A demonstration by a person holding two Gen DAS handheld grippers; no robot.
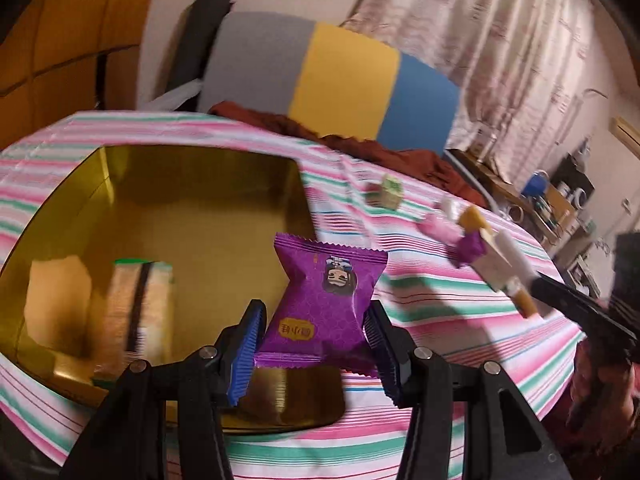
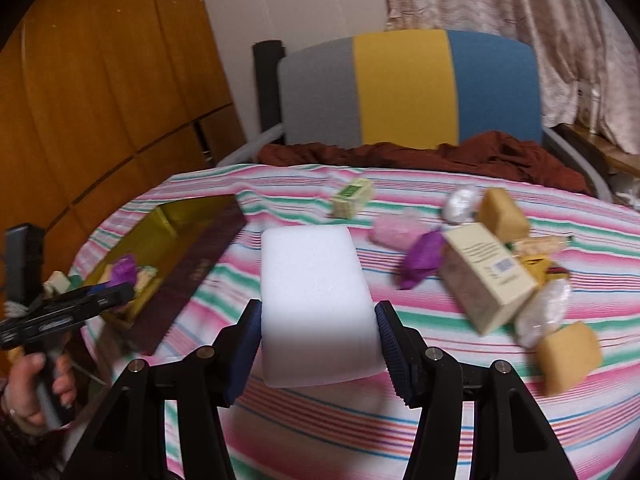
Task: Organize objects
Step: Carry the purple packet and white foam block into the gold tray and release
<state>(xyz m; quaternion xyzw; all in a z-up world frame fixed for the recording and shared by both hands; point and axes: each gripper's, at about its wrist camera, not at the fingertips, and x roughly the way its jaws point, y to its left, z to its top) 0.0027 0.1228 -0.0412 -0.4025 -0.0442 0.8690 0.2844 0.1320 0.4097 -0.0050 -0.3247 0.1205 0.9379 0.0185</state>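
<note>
Left gripper (image 1: 316, 332) pinching purple snack packet (image 1: 328, 300) above gold-lined box (image 1: 180, 216), right gripper (image 2: 318, 340) clamped on white foam block (image 2: 316, 304) — striped tablecloth (image 2: 320, 420) beneath.

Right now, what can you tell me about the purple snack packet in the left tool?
The purple snack packet is a glossy foil-like pillow pack with crimped zigzag ends, a cartoon face and a yellow label, both seen upside down. The left tool pinches its waist between blue ribbed pads, bowing the sides inward. It hangs lifted over the near edge of the gold-lined box, touching nothing else.
</note>
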